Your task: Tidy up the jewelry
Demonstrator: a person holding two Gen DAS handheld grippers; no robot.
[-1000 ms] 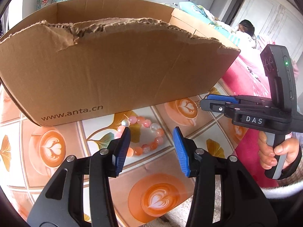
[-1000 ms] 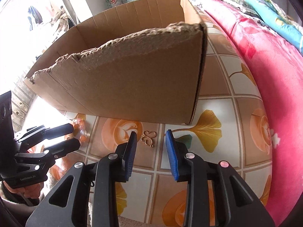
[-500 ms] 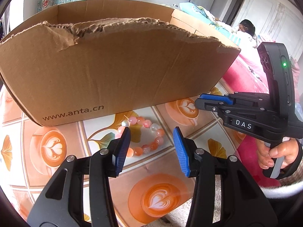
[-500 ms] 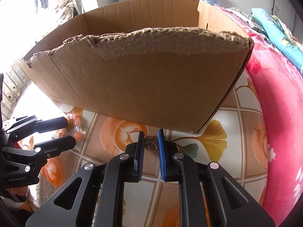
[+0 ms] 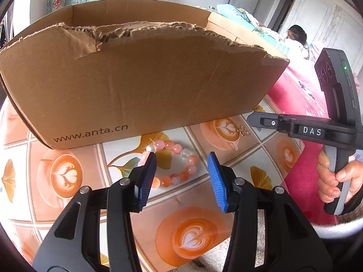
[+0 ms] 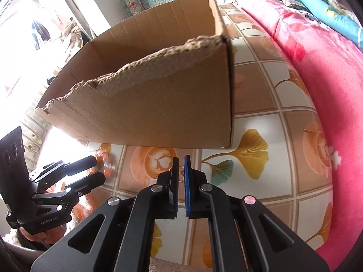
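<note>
The right claw (image 6: 180, 172) pinches a small, light gold charm (image 5: 244, 132) by its thin wire, while the left claw (image 5: 182, 180), spread, hovers over a slippery bead bracelet (image 5: 174, 166).

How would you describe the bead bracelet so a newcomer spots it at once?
Start at the cardboard box on the tiled tabletop. On the tiles just in front of its printed wall lies the bracelet, a ring of round beads beyond the open left tool. Its pink, orange and white beads set it apart from the small gold charm to its right.
</note>
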